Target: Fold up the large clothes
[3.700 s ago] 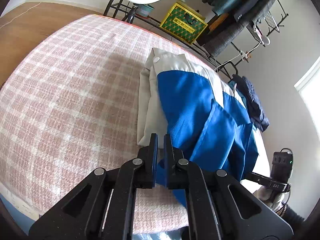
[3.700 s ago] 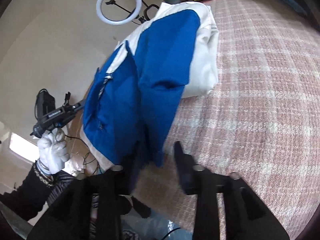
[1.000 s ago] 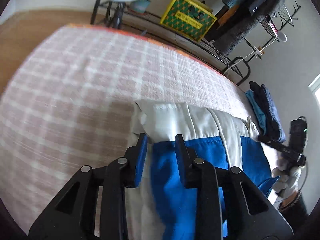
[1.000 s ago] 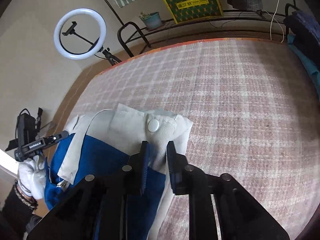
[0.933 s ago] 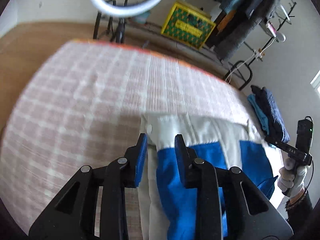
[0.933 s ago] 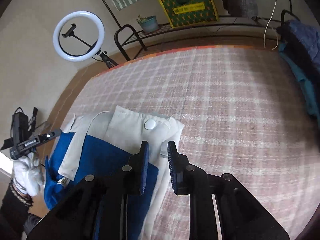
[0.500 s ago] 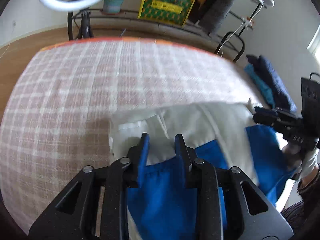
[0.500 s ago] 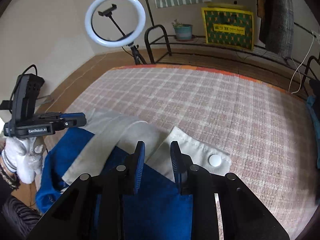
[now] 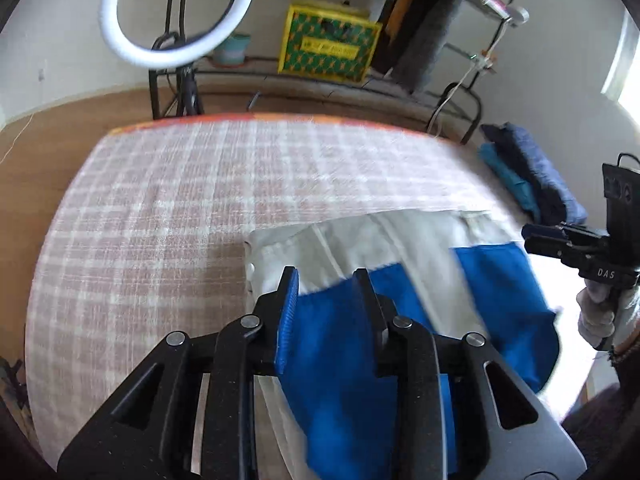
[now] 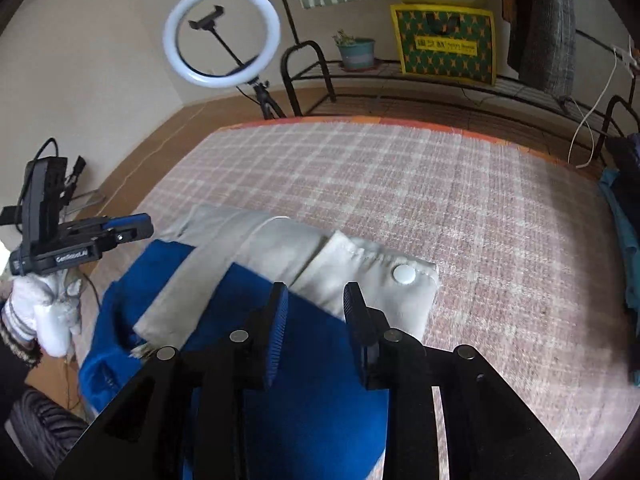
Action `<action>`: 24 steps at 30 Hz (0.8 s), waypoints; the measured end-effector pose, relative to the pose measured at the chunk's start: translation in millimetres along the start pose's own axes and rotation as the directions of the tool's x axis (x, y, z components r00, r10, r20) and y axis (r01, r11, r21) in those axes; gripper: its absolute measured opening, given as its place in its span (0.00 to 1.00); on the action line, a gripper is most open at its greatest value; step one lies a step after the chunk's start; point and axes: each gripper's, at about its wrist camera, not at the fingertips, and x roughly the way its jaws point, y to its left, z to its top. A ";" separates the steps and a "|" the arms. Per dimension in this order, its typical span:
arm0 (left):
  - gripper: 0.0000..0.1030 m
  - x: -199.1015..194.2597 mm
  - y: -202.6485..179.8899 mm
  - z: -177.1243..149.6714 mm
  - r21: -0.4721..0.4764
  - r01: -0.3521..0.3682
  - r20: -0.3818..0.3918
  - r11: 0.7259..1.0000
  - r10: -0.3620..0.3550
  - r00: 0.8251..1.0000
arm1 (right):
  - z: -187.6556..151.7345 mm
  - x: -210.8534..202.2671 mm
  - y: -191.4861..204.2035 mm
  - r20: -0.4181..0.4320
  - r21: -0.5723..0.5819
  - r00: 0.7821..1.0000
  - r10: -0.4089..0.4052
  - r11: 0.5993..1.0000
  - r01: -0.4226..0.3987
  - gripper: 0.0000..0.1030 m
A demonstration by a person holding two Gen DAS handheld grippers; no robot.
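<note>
A: Right gripper (image 10: pixel 314 300)'s jaws have just been opening, apart over the blue-and-cream fabric jacket (image 10: pixel 280 360)?

B: Yes; left gripper (image 9: pixel 326 286) stands apart too. Jacket now lies doubled on the pink checked bed (image 10: pixel 440 184); fold released.

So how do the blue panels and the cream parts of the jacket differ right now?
The blue panels lie nearest both grippers, folded on top; the cream parts lie farther out, toward the bed's middle. The cream collar tab carries a white snap button; the blue shows none. Both belong to one jacket lying on the plaid bed cover.
</note>
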 end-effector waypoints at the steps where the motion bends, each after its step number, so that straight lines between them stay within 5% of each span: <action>1: 0.29 -13.9 -5.3 -6.4 -0.008 0.040 0.016 0.999 -0.040 0.999 | -7.0 -17.5 7.9 0.026 -0.023 0.999 0.029 0.999 -0.029 0.27; 3: 0.29 -32.4 -13.6 -22.7 -0.025 0.137 0.027 0.990 -0.136 0.990 | -25.5 -48.4 24.6 0.066 -0.053 0.990 0.127 0.991 -0.123 0.27; 6: 0.29 -36.3 -28.2 -45.4 -0.020 0.184 -0.024 0.983 -0.184 0.983 | -51.6 -60.7 53.1 0.055 -0.110 0.977 0.204 0.974 -0.197 0.27; 9: 0.29 -25.1 -34.1 -60.4 0.054 0.099 -0.081 0.994 -0.095 0.992 | -60.8 -43.4 66.5 -0.001 -0.137 0.985 0.171 0.976 -0.169 0.27; 14: 0.29 -1.2 -12.0 -80.1 0.014 0.043 -0.149 0.999 -0.040 0.988 | -71.8 -6.4 37.1 -0.099 -0.021 0.994 0.052 0.998 -0.054 0.23; 18: 0.29 -19.3 -4.9 -78.6 0.006 0.019 -0.109 1.000 -0.019 0.994 | -77.4 -3.8 39.4 -0.120 -0.082 0.993 0.004 0.997 -0.014 0.23; 22: 0.36 -33.9 23.6 -71.7 -0.112 0.053 -0.063 0.992 -0.060 0.996 | -76.2 -34.6 34.2 -0.049 -0.067 0.998 0.050 0.996 -0.053 0.29; 24: 0.53 -37.6 41.9 -65.3 -0.195 0.057 -0.032 0.979 -0.064 0.997 | -76.0 -49.4 20.7 -0.001 -0.010 0.997 0.071 0.997 -0.071 0.51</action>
